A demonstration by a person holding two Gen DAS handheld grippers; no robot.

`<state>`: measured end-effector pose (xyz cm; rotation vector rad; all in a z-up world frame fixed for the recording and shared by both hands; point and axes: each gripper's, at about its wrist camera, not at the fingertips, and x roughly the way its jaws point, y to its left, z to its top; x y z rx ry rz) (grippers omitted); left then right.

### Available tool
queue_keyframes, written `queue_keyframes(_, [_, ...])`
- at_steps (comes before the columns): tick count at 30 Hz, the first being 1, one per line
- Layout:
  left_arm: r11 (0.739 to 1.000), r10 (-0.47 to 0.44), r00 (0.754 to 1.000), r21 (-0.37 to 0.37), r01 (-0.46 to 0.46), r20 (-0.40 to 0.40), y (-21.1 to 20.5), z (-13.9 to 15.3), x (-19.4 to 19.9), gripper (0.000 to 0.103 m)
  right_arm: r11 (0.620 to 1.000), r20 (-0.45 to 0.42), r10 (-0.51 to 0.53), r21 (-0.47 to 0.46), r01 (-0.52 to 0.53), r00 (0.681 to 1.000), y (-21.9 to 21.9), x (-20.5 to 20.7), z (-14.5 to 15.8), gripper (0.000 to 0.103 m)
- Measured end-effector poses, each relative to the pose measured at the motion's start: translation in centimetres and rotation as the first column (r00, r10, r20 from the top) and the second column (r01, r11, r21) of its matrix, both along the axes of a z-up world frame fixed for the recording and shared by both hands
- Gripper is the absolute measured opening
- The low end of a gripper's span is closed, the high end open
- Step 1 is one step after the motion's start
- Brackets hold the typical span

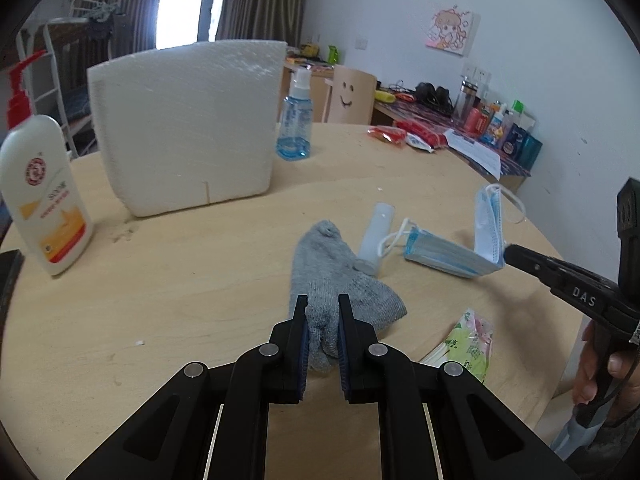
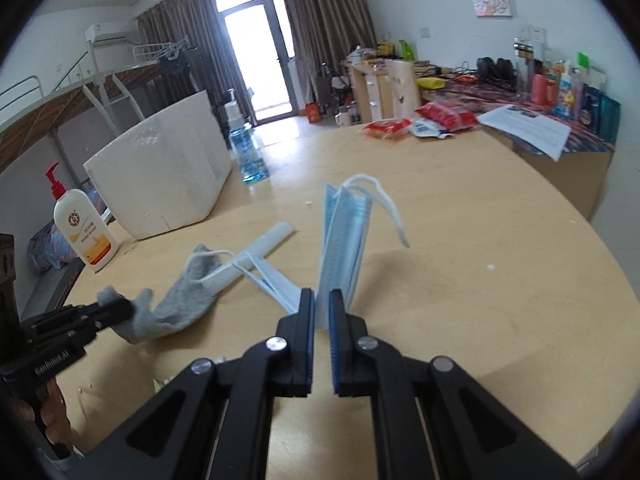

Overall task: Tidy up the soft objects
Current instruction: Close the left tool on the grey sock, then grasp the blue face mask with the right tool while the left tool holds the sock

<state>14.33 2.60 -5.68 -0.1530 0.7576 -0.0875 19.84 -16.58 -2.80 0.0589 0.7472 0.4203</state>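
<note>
Tube (image 1: 374, 236) partly hidden under sock (image 1: 340, 284). Left gripper (image 1: 322, 304), bottom centre, clamped on sock; right gripper (image 2: 321, 300), bottom centre, pinching mask (image 2: 344, 240).

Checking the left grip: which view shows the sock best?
The left wrist view: the sock lies full length ahead, its near end between the left gripper's fingers. The right wrist view shows it sideways, partly behind mask loops.

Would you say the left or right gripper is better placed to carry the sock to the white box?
Left. The left gripper is already shut on the sock, and the white box stands on its side of the table. The right gripper is occupied with a mask.
</note>
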Motion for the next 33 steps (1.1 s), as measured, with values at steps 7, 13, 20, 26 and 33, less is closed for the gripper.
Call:
queue_keyframes(7, [1.000,0.010,1.000,0.001,-0.010,-0.004,0.3,-0.1,-0.6,0.013,0.999,0.000,0.035,-0.036,-0.035,0.999,0.4,-0.3,-0.5,0.013])
queue_keyframes(13, [1.000,0.001,1.000,0.000,-0.001,-0.005,-0.3,-0.1,-0.3,0.013,0.994,0.019,0.084,-0.066,-0.083,0.996,1.1,0.3,-0.5,0.069])
queue_keyframes(20, [1.000,-0.008,1.000,0.003,0.008,-0.017,-0.2,-0.5,0.0,0.013,0.988,-0.031,0.079,-0.128,-0.082,0.996,2.3,2.9,-1.4,0.070])
queue_keyframes(26, [1.000,-0.010,1.000,-0.001,0.010,-0.020,0.0,-0.6,0.0,0.013,0.985,-0.068,0.077,-0.149,-0.086,0.995,2.8,4.5,-2.1,0.070])
queue_keyframes(33, [1.000,-0.015,1.000,-0.009,0.015,-0.019,0.0,-0.7,0.2,0.013,0.982,-0.081,0.068,-0.171,-0.081,0.994,3.0,5.4,-2.3,0.070])
